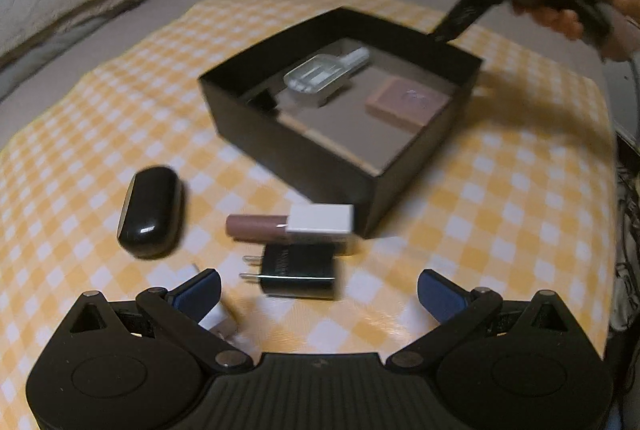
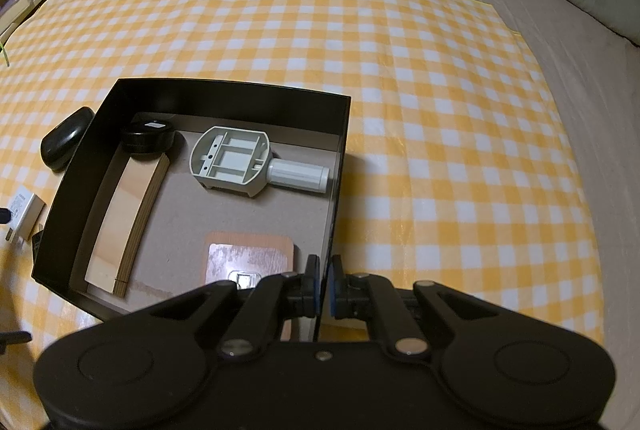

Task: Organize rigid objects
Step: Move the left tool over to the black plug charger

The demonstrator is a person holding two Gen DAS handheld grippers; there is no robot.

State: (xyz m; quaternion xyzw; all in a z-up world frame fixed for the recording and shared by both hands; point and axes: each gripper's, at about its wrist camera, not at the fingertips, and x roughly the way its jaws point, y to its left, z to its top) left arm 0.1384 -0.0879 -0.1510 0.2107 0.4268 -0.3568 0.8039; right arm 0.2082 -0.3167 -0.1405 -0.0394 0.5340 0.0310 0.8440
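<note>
Left wrist view: the left tool (image 1: pixel 319 288) gapes wide, with the black charger (image 1: pixel 298 271) between its fingertips, prongs pointing frame-left, long axis horizontal. The right tool (image 2: pixel 323 288) pinches the black box (image 2: pixel 338 166) wall.

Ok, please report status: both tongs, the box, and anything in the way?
Left tongs open, above black charger. Right tongs shut on box wall. Lip gloss, black case outside the box. Nothing blocking.

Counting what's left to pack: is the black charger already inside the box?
No, the black charger lies on the checked cloth outside the box.
</note>
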